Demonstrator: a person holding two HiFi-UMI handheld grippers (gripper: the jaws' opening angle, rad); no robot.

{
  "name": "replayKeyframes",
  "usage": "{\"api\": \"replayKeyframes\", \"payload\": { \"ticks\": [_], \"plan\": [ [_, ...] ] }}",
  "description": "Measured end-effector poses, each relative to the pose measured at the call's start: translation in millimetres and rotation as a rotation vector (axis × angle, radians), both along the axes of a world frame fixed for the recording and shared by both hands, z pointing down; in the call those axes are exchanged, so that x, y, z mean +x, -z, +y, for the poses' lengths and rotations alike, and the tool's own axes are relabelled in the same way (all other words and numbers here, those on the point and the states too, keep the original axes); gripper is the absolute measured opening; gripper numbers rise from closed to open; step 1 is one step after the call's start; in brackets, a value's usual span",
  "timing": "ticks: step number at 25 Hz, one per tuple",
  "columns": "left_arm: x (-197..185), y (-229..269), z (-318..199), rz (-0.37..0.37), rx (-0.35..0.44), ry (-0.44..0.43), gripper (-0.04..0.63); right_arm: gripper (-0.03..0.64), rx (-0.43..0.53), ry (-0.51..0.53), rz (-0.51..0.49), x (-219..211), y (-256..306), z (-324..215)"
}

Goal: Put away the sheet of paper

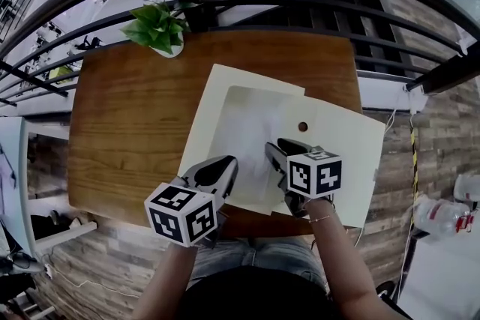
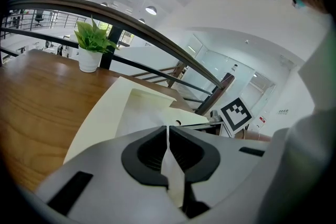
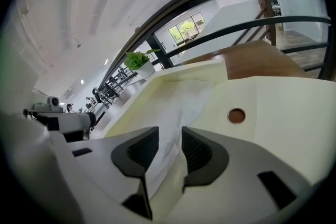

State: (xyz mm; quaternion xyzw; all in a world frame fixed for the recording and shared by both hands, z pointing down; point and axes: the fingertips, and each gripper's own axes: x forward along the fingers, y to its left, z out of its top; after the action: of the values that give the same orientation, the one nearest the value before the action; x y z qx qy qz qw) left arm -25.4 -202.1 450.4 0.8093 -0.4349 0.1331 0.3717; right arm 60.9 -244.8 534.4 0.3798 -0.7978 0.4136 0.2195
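Note:
A white sheet of paper point(image 1: 247, 133) lies half inside a cream envelope folder point(image 1: 341, 154) on the wooden table point(image 1: 127, 116). My left gripper point(image 1: 223, 170) is shut on the sheet's near left edge; in the left gripper view the paper point(image 2: 169, 157) is pinched thin between the closed pads of that gripper point(image 2: 167, 136). My right gripper point(image 1: 279, 154) stands open at the sheet's near right part. In the right gripper view the sheet point(image 3: 181, 107) runs through the gap of this gripper point(image 3: 164, 147), and the pads stand apart from it. The folder's flap point(image 3: 283, 107) carries a brown snap point(image 3: 236, 115).
A potted green plant point(image 1: 159, 28) stands at the table's far left corner. A dark curved railing point(image 1: 300, 4) runs right behind the table's far edge. Bare wood lies to the left of the folder. The person's knees are at the near edge.

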Motion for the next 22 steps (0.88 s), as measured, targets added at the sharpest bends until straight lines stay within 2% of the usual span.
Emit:
{"api": "replayKeyframes", "payload": {
  "ticks": [10, 14, 17, 22],
  "plan": [
    [1.2, 17.1, 9.3, 0.0, 0.043, -0.062, 0.026, 0.112, 0.118, -0.103, -0.047, 15.7, 43.2, 10.7],
    [3.3, 27.4, 14.4, -0.013, 0.065, -0.103, 0.026, 0.065, 0.169, -0.152, -0.069, 20.6, 67.3, 20.2],
    [7.3, 41.1, 18.7, -0.001, 0.088, -0.125, 0.026, 0.046, 0.193, -0.153, -0.094, 19.7, 86.2, 32.8],
    [14.1, 60.7, 23.1, 0.045, 0.12, -0.158, 0.026, 0.037, 0.284, -0.136, -0.224, 10.2, 130.5, 50.5]
  ]
}}
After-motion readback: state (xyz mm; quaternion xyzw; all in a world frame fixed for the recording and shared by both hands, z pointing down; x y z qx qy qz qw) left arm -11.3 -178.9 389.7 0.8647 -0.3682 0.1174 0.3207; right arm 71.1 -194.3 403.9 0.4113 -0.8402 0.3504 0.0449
